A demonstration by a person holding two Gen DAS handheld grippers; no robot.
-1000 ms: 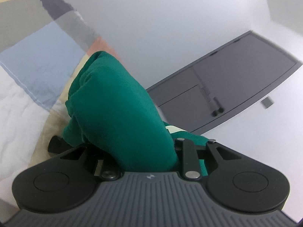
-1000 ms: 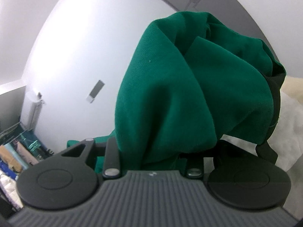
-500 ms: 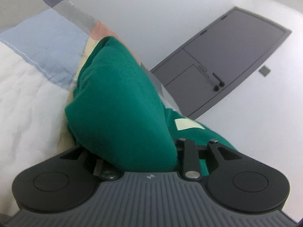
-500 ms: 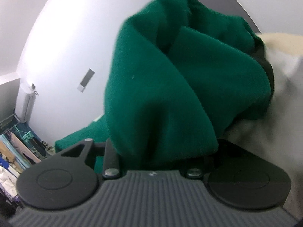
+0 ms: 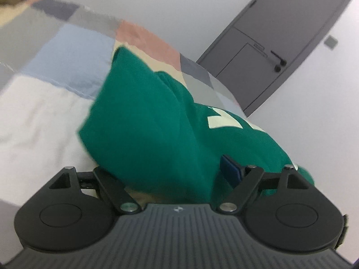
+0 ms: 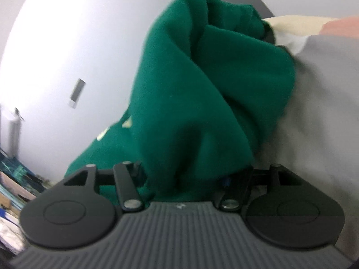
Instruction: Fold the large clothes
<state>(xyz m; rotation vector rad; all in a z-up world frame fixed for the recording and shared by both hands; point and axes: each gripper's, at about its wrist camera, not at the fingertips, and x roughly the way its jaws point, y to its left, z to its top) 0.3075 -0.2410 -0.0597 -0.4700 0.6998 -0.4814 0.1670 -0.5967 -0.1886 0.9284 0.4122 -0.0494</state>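
Both of my grippers are opening with the bunched green sweatshirt (image 5: 157,134) between their jaws: left gripper (image 5: 177,174) spread wide, right gripper (image 6: 181,174) partway. Whether either grips it, I cannot tell. It rests on the patchwork quilt (image 5: 44,71).

A: Any text readable?
B: None. Cream print is seen on the green garment (image 5: 157,123), partly folded under; no letter can be made out. Gripper housing logo is too small.
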